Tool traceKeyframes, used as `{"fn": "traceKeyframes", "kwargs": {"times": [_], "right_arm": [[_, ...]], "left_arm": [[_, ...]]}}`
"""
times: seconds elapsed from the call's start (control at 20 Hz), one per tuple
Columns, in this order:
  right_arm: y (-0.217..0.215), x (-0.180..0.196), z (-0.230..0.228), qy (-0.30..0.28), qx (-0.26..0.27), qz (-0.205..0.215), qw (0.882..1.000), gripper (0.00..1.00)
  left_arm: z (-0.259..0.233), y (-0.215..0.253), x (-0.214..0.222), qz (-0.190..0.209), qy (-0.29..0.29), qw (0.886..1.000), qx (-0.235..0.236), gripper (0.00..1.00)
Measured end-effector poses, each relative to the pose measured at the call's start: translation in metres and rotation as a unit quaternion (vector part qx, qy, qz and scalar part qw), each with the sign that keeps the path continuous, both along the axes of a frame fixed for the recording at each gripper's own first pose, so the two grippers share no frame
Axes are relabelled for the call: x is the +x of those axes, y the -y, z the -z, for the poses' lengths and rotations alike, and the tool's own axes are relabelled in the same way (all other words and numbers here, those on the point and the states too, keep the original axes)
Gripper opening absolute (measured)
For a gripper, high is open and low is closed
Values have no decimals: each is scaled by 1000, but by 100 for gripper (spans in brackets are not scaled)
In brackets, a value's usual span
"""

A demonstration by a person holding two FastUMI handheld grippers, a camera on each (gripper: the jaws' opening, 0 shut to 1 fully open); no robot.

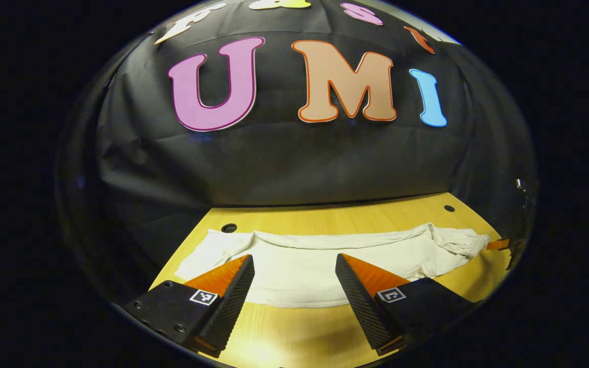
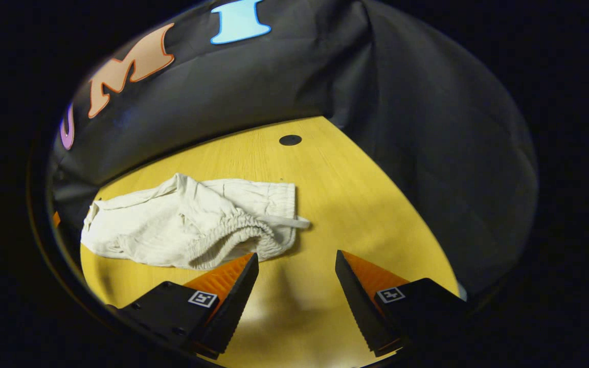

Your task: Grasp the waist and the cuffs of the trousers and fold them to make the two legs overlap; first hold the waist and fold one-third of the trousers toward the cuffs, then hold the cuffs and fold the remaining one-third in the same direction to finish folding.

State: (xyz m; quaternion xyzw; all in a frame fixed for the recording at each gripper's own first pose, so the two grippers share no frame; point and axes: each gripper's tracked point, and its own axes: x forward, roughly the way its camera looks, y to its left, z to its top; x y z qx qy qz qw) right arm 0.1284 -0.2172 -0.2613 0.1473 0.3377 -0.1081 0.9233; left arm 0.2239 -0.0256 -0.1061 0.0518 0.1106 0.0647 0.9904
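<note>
Left hand-held gripper [image 1: 294, 260]: released, fingers spread wide, nothing between them. Both fingertips over the near part of the trousers [image 1: 320, 263]; contact with the cloth cannot be told. Square marker tag on each finger block.

Trousers in the left gripper view: pale cream, laid lengthwise across the counter [image 1: 284, 332] from 9 o'clock to 3 o'clock, flat in the middle, far edge turned up in a low ridge. Bunched, puckered end toward 3 o'clock. Just past that end, at the 3 o'clock rim, a small piece of another gripper, too small to tell more. Round holes in the counter at 10 o'clock and 2 o'clock of the cloth. Black booth wall behind.

Right hand-held gripper [image 2: 297, 263]: released, fingers wide apart, bare counter [image 2: 366, 204] between them. Left fingertip just beside the gathered waistband [image 2: 238, 232], at its 5 o'clock edge; touching or not cannot be told.

Trousers [image 2: 141, 230] in the right gripper view: at 10 o'clock of the gripper, rumpled, elastic waist nearest, curled open in a loop. Drawstring [image 2: 287, 221] sticking out toward 3 o'clock, lying flat on the wood. Legs trailing off toward 9 o'clock. One round hole [image 2: 290, 139] at 12 o'clock, well apart from the cloth.
</note>
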Motion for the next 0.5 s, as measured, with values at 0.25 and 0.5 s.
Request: {"fn": "traceKeyframes", "kwargs": {"times": [0.25,0.5], "right_arm": [[-11,23,-3,23,79,24,996,97],[-19,39,2,32,162,43,985,71]], "left_arm": [[-11,7,-12,-11,9,1000,14,96],[-19,20,-21,-14,20,1000,4,96]]}}
